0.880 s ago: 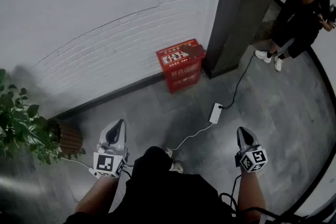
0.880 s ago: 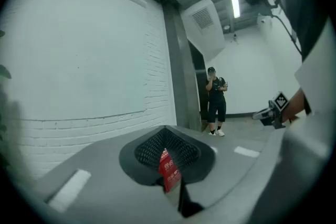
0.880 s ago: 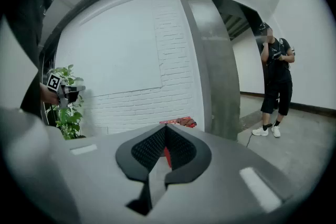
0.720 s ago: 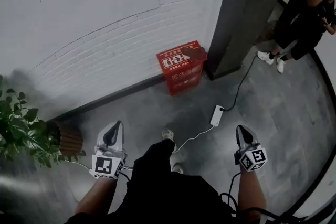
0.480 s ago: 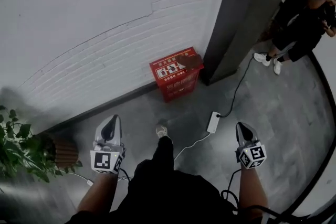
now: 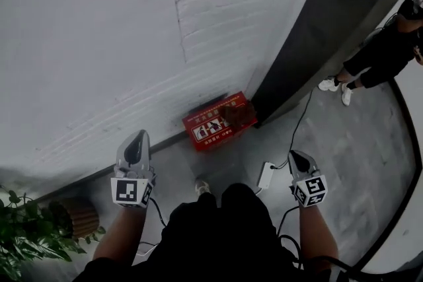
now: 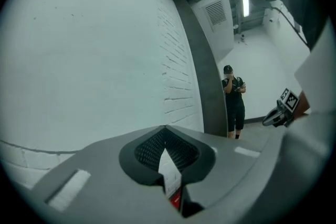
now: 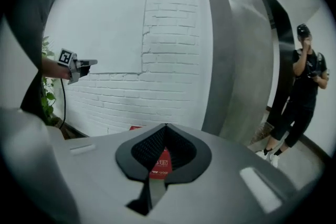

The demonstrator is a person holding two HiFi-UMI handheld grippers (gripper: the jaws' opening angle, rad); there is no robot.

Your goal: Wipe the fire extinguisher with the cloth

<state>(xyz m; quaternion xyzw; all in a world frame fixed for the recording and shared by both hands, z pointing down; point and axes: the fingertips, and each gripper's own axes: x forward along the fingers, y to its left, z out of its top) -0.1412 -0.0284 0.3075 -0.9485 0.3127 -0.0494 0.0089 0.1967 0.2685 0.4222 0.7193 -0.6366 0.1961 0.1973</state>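
A red fire extinguisher box [image 6: 210,126] stands on the floor against the white brick wall, with a brown cloth [image 6: 236,113] lying on its right top corner. No extinguisher itself shows. My left gripper [image 6: 139,135] is held out level at the left, shut and empty, well short of the box. My right gripper [image 6: 293,155] tilts down at the right, also shut with nothing in it. Through the gap behind the shut tips of the right gripper [image 8: 166,126] the red box [image 8: 160,163] shows. A sliver of the red box [image 7: 176,198] shows below the left gripper [image 7: 165,127].
A dark pillar [image 6: 317,30] rises just right of the box. A white power strip [image 6: 266,175] with its cable lies on the grey floor. A potted plant [image 6: 30,234] stands at lower left. A person in black [image 6: 386,53] stands at the far right.
I have stepped toward the wall: the red box sits closer and lower in the head view. Both grippers have kept shut and risen a little. The plant has slid to the bottom left.
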